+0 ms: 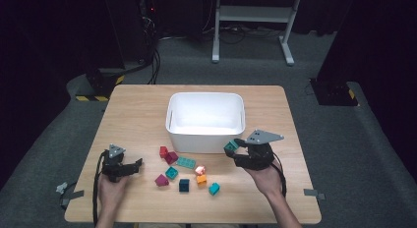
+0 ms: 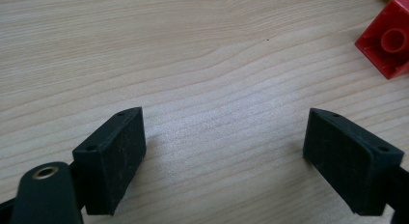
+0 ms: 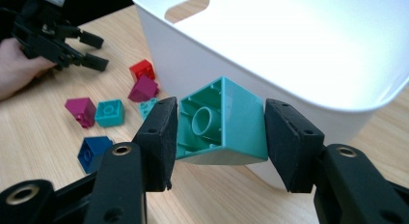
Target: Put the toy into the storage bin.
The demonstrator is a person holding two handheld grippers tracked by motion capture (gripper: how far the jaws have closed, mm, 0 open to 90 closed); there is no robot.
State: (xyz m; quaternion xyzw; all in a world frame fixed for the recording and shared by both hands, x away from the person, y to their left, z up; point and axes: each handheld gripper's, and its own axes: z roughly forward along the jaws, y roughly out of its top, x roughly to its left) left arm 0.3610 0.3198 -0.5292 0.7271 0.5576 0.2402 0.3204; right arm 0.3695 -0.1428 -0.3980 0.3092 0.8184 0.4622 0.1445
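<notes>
My right gripper (image 1: 233, 149) is shut on a turquoise brick (image 3: 222, 122), which hangs in the air just outside the near right corner of the white bin (image 1: 205, 139). In the right gripper view both pads press on the brick's sides and its hollow underside faces the camera. The brick (image 1: 230, 147) shows at the gripper's tip in the high view. My left gripper (image 1: 137, 164) rests open on the table at the left, with bare wood between its jaws (image 2: 222, 137). A red brick (image 2: 388, 43) lies beyond its right jaw.
Several loose bricks lie before the bin: red (image 1: 163, 151), magenta (image 1: 171, 157), a flat teal plate (image 1: 186, 162), orange (image 1: 201, 178), dark blue (image 1: 184, 185), turquoise (image 1: 214, 188). The bin (image 3: 289, 45) looks empty inside. Bare wood lies at the table's left and right.
</notes>
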